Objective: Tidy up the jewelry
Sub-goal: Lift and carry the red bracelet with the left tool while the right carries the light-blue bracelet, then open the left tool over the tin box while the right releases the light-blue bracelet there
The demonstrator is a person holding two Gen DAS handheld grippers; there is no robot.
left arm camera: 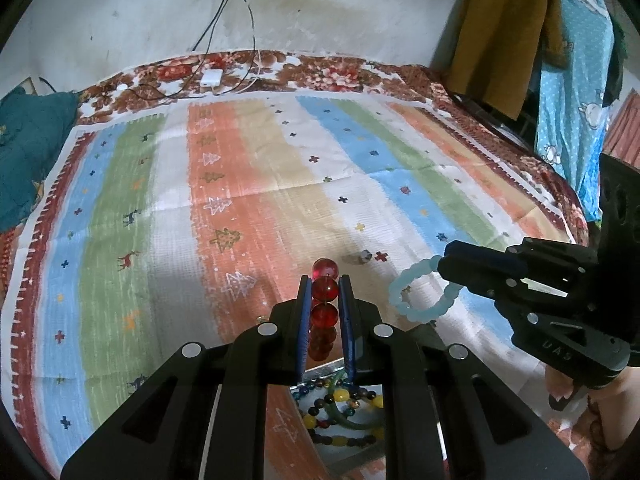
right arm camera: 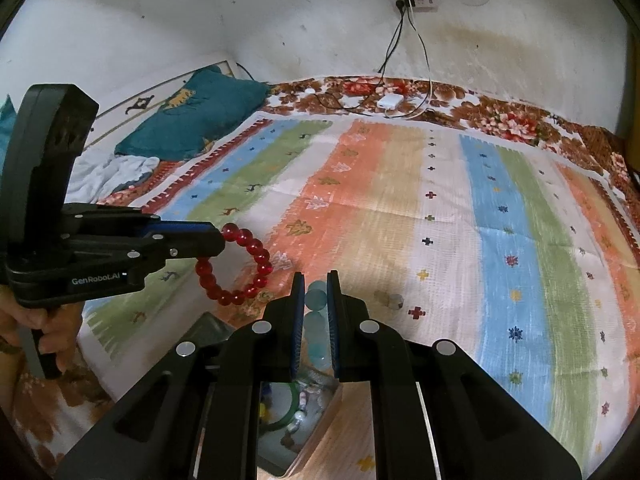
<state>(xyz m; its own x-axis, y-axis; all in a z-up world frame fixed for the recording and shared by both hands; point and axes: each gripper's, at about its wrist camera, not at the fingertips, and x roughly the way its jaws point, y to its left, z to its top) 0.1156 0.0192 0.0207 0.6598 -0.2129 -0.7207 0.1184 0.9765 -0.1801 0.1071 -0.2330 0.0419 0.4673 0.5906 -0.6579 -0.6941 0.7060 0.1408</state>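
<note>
My left gripper is shut on a red bead bracelet, whose loop hangs clear of the striped cloth. From the right wrist view the same gripper shows at the left with the red bracelet dangling from its tip. My right gripper is shut on a pale blue bead bracelet. In the left wrist view it comes in from the right, holding the blue bracelet in the air. Both hang above an open jewelry box holding bead strings and a green bangle.
A small pale trinket lies on the striped cloth just beyond the grippers. A white charger with cables sits at the far edge by the wall. A teal pillow lies at the left, and clothes hang at the right.
</note>
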